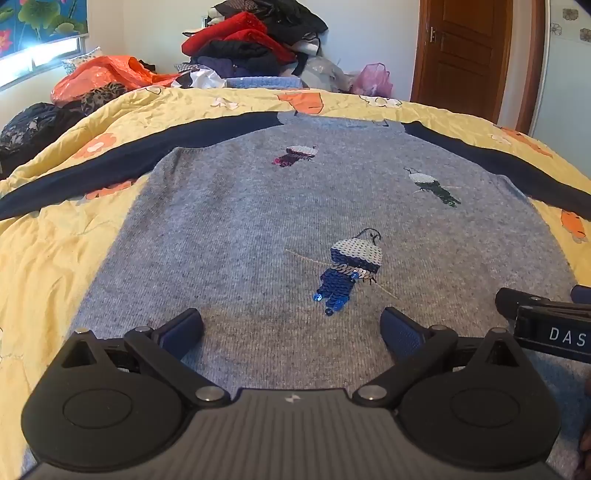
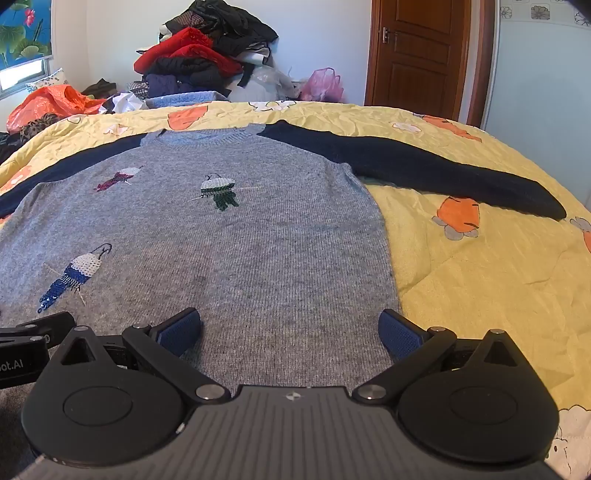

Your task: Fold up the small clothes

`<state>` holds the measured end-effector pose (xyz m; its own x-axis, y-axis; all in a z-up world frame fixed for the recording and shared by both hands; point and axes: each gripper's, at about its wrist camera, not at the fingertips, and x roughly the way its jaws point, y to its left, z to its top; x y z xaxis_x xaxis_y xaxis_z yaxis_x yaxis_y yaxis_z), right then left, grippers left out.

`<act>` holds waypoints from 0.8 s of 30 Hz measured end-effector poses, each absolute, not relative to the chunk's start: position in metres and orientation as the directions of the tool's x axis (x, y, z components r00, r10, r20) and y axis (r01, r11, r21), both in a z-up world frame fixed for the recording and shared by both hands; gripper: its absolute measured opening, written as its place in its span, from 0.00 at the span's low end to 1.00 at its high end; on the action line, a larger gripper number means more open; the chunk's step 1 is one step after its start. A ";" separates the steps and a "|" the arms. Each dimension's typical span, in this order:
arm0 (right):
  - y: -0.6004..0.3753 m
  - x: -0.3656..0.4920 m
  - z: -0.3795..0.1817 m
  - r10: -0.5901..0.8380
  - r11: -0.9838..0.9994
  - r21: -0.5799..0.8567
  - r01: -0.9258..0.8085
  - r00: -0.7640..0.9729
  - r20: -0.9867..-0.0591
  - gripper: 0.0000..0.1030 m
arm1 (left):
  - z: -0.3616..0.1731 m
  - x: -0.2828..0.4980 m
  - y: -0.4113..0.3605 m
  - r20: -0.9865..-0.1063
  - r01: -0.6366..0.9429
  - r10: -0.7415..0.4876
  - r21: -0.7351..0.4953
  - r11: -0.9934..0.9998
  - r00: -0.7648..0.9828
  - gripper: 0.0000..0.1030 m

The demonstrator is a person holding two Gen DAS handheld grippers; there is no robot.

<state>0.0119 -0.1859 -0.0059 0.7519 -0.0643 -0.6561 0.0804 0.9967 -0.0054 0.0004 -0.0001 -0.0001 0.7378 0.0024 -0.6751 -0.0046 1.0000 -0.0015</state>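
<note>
In the left wrist view the grey knitted sweater with navy sleeves and sequin birds lies flat on the yellow floral quilt, collar at the far edge, long axis running away from the left gripper, whose fingers gape empty above the hem, tilted down; in the right wrist view the right gripper, equally spread and empty, hovers over the hem's right corner, nearer the outstretched navy sleeve

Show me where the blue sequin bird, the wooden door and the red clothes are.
blue sequin bird [image 1: 349, 271]: left wrist view, its body.
wooden door [image 2: 417, 51]: right wrist view, middle panel.
red clothes [image 1: 236, 31]: left wrist view, top fold.
</note>
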 end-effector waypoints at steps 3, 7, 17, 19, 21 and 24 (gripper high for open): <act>-0.186 0.012 -0.006 -0.064 0.997 -0.006 0.080 0.752 -0.656 1.00 | 0.000 0.001 0.000 -0.675 -0.004 0.001 -0.003 1.000 0.738 1.00; -0.186 0.012 -0.006 -0.064 0.997 -0.006 0.080 0.751 -0.657 1.00 | 0.000 0.001 0.001 -0.675 -0.002 -0.002 -0.006 1.000 0.738 1.00; -0.186 0.012 -0.006 -0.065 0.997 -0.007 0.080 0.751 -0.657 1.00 | 0.000 0.000 0.000 -0.673 -0.004 0.004 0.001 1.000 0.740 1.00; -0.186 0.012 -0.006 -0.064 0.997 -0.006 0.080 0.751 -0.657 1.00 | 0.000 0.000 0.000 -0.673 -0.004 0.004 0.001 1.000 0.740 1.00; -0.186 0.012 -0.006 -0.064 0.997 -0.007 0.080 0.751 -0.657 1.00 | 0.000 0.000 0.000 -0.672 -0.005 0.005 0.002 1.000 0.740 1.00; -0.186 0.012 -0.006 -0.064 0.997 -0.006 0.080 0.751 -0.657 1.00 | 0.000 0.000 0.000 -0.672 -0.004 0.005 0.002 1.000 0.740 1.00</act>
<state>0.0119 -0.1859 -0.0061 0.7511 -0.0642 -0.6570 0.0796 0.9968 -0.0064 0.0002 -0.0002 -0.0001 0.7403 0.0045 -0.6723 -0.0045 1.0000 0.0019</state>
